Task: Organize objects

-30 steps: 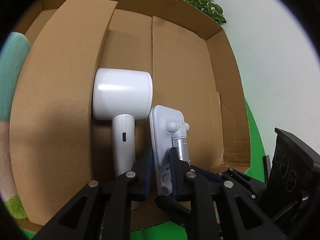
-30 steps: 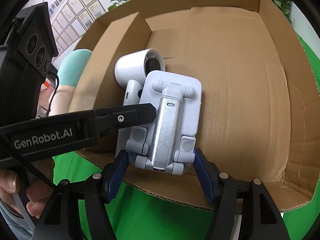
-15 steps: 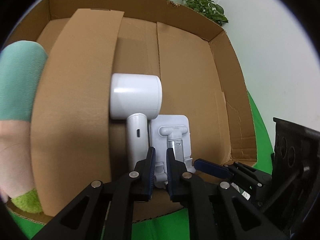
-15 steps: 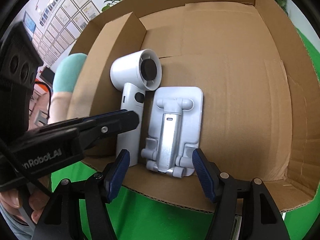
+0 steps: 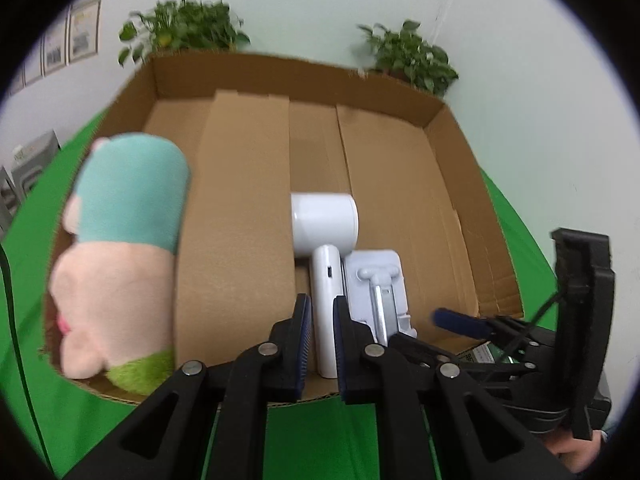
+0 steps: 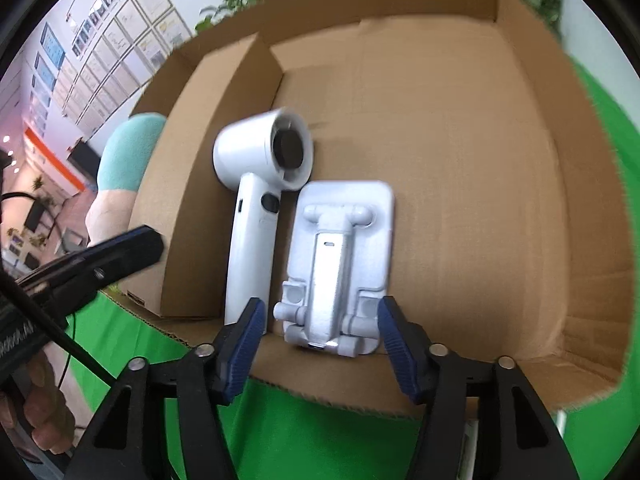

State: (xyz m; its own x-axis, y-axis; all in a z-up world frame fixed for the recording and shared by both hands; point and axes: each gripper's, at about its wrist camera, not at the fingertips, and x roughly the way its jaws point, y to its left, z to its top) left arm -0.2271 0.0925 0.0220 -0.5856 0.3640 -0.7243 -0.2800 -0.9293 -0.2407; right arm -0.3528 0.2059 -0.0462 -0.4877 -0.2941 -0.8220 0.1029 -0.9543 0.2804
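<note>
- We see a green cloth (image 5: pixel 320 432) covering the work surface, with the open cardboard box (image 5: pixel 472 184) resting on it; the box's near edge sits just ahead of both grippers.
- Inside the box a tall cardboard divider (image 6: pixel 192 184) runs front to back, splitting off a left compartment from a wider right one.
- In the left compartment lies a plush toy (image 5: pixel 120 264) (teal at the top, pale pink in the middle, green at the bottom), pressed against the divider's left side.
- In the right compartment a white handheld fan (image 6: pixel 256 208) lies flat just beside the divider, its round head toward the far wall and its handle pointing at the near edge.
- A folded white phone stand (image 6: pixel 340 268) lies flat on the box floor, touching or nearly touching the fan's handle on its right side, hinged feet toward the near edge.
- Our left gripper (image 5: pixel 320 332) has its blue-padded fingers a narrow gap apart, holding nothing; the fan's handle shows through the gap, farther off.
- Our right gripper (image 6: pixel 320 344) is spread wide and grips nothing, its pads (image 6: pixel 394 340) standing either side of the stand's near end (apart from it, as far as we can tell).
</note>
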